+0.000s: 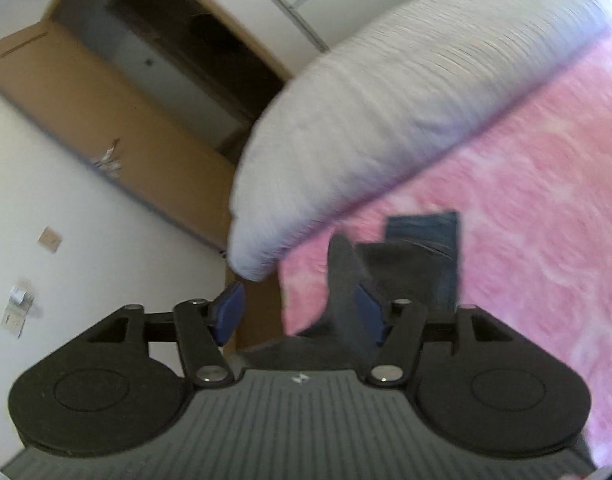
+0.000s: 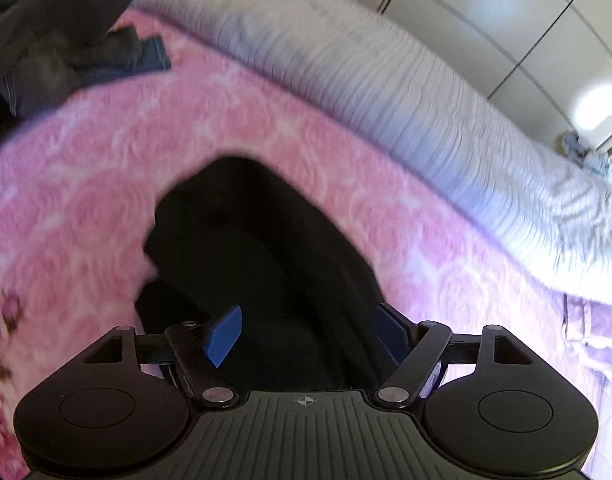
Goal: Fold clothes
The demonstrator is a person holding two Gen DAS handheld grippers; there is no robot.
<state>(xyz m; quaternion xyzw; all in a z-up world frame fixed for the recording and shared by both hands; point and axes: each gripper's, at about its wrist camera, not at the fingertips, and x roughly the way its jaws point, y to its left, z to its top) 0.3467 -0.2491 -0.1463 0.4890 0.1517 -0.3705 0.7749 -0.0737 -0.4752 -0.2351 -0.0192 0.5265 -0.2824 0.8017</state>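
In the left wrist view my left gripper [image 1: 302, 312] is open, its blue pads wide apart. A fold of dark grey cloth [image 1: 346, 292] stands up against the right pad; it is not pinched. Beyond it lie dark clothes and blue jeans [image 1: 426, 228] on the pink bedspread [image 1: 526, 200]. In the right wrist view my right gripper [image 2: 308, 332] is open over a black garment [image 2: 258, 248] that lies on the pink bedspread [image 2: 106, 184] and runs between the pads. A pile of dark clothes [image 2: 46, 40] with blue jeans [image 2: 154, 56] lies at the far left.
A white ribbed pillow [image 1: 386, 100] runs along the head of the bed; it also shows in the right wrist view [image 2: 386, 80]. A brown door frame [image 1: 106, 100] and white wall stand left of the bed. White wardrobe doors [image 2: 506, 20] stand behind.
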